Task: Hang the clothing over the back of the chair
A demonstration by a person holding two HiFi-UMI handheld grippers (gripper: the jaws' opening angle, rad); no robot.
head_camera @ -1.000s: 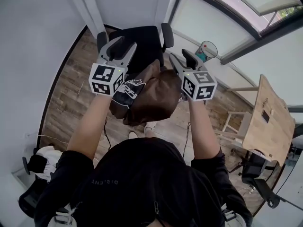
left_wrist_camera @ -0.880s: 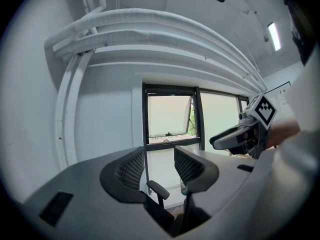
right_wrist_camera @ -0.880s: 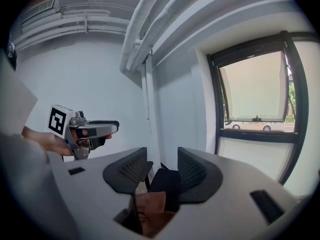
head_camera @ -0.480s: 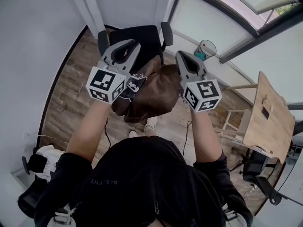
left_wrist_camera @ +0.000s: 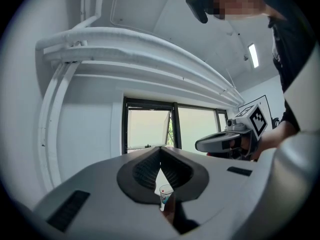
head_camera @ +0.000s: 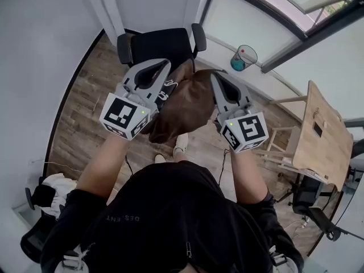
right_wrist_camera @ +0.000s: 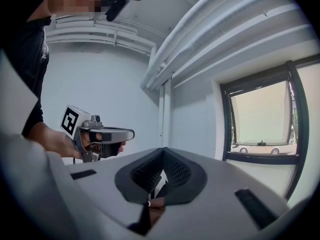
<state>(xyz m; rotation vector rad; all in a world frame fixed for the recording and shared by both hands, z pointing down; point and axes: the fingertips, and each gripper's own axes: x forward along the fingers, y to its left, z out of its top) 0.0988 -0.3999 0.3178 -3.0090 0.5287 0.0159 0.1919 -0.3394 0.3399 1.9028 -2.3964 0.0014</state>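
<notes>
Floor: wood planks (head_camera: 79, 112); black chair (head_camera: 162, 44) at the far side.
Clothing (head_camera: 187, 104): brown, crumpled, with a black-and-white patch; held aloft between both grippers, before the chair.
Left gripper (head_camera: 165, 66): jaws closed on the clothing.
Right gripper (head_camera: 216, 79): jaws closed on the clothing.
Gripper views: ceiling pipes (left_wrist_camera: 150, 49); only the head view shows the whole clothing.

This looks like an office. A black swivel office chair (head_camera: 159, 44) with armrests stands on a wood-plank floor (head_camera: 77, 121) between plain white walls, with a second dark chair (head_camera: 310, 201) beside a pale wooden bench (head_camera: 315, 147). Large dark-framed windows (head_camera: 250, 21) line one side, with parked cars (right_wrist_camera: 260, 147) outside. White pipes (left_wrist_camera: 125, 44) and a strip light (left_wrist_camera: 253, 55) run along the ceiling.
</notes>
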